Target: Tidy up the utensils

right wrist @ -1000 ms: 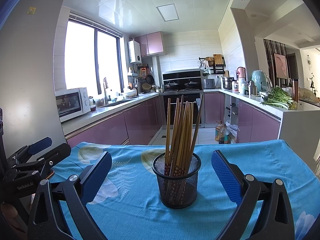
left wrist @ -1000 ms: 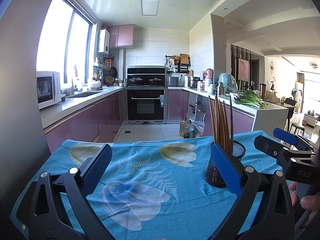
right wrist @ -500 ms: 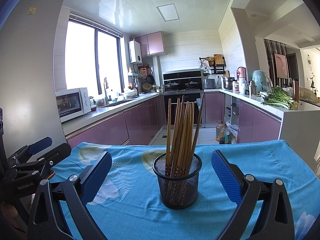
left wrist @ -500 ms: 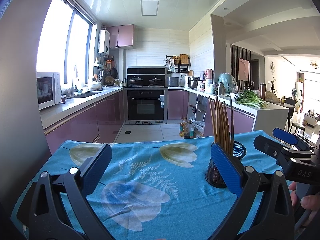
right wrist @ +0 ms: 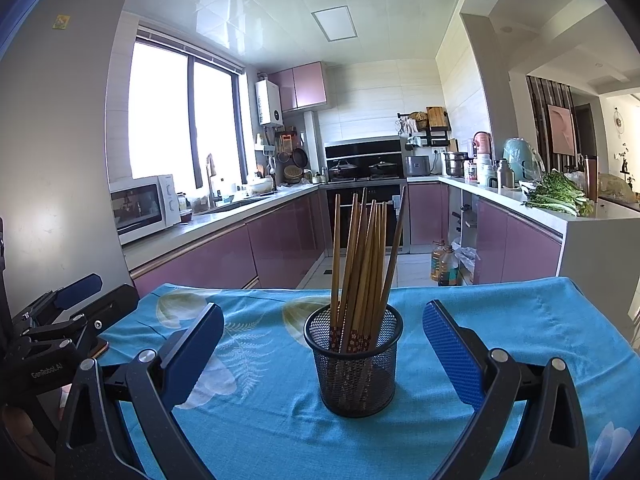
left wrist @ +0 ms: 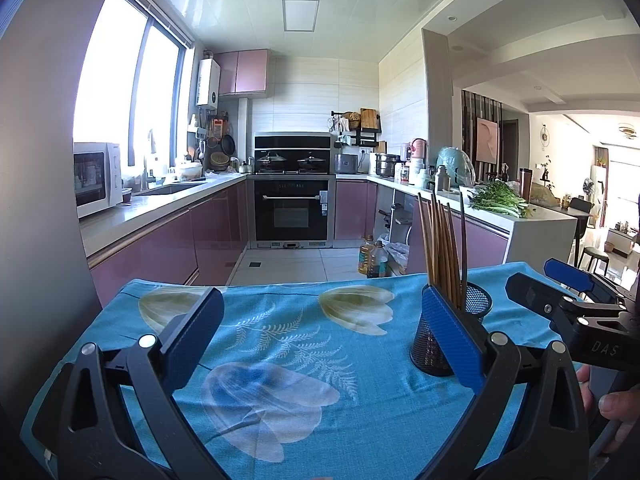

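Both your right gripper and left gripper stood spread, empty; chopsticks leaned loosely in the mesh holder, so a careless nudge risked tipping it

U-shaped kitchen with mauve cabinets and pale countertops. Large window at left admits daylight. Built-in oven on the tiled far wall. White microwave on the counter. Flush ceiling light panel. Pale tiled floor.

Both wrist views low over table, facing kitchen, sharing chopstick holder
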Motion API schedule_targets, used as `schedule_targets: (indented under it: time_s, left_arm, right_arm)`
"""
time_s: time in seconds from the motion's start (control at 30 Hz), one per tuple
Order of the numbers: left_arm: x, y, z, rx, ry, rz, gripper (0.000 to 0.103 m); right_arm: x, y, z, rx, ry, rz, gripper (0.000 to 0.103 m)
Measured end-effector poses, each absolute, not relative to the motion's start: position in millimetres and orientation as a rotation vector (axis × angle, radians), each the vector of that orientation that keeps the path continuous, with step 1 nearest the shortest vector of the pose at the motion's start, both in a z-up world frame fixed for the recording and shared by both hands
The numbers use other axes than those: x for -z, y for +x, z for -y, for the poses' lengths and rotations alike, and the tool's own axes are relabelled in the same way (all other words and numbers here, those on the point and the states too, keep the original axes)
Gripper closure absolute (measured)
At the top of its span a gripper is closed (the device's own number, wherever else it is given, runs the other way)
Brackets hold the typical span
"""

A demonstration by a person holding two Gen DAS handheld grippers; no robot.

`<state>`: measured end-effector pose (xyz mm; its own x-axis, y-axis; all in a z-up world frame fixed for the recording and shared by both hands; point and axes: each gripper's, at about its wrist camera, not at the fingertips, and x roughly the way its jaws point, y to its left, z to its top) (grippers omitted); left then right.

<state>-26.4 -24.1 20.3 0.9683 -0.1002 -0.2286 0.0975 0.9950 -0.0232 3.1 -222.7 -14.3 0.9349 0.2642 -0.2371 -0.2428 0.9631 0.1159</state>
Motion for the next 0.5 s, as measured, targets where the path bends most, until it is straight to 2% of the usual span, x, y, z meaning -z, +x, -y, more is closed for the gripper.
schedule_targets:
  time_s: [0.27, 0.5]
  left_arm:
    - [-19.7, -28.0, 21.5, 0.088, 0.003, -0.219, 0.006]
    - [-5.8, -10.0, 13.8, 0.072, -0.009, -0.325, 0.006]
  right_arm:
    - [16.2, 3.9, 223.2, -0.264, 0.083, -0.254, 0.006]
    - [30.3, 15.4, 247.8, -0.197, 0.043, -0.321, 0.006]
